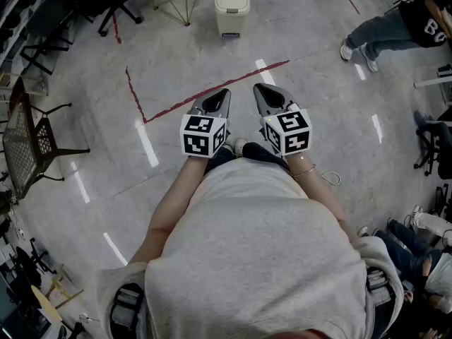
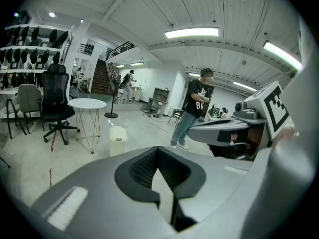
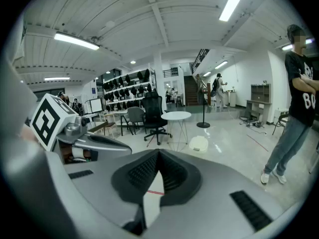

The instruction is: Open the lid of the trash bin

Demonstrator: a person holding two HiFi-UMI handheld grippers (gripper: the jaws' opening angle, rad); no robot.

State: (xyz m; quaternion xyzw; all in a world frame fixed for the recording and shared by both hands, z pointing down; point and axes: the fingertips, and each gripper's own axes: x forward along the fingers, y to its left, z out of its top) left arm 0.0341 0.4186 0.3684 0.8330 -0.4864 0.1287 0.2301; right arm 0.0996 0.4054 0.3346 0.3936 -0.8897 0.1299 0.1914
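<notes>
A small cream trash bin (image 1: 232,7) stands on the floor far ahead of me, its lid down. It also shows as a pale bin (image 2: 118,139) in the left gripper view and as a small one (image 3: 199,143) in the right gripper view. My left gripper (image 1: 221,92) and right gripper (image 1: 261,89) are held side by side at waist height, well short of the bin. Both are shut with their tips meeting and nothing between them, as seen on the left gripper (image 2: 158,149) and the right gripper (image 3: 159,152).
A white round table (image 2: 87,104) and a black office chair (image 2: 56,101) stand left of the bin. A red tape line (image 1: 212,90) crosses the floor between me and the bin. A standing person (image 1: 395,23) is at the upper right. A mesh chair (image 1: 28,143) is at the left.
</notes>
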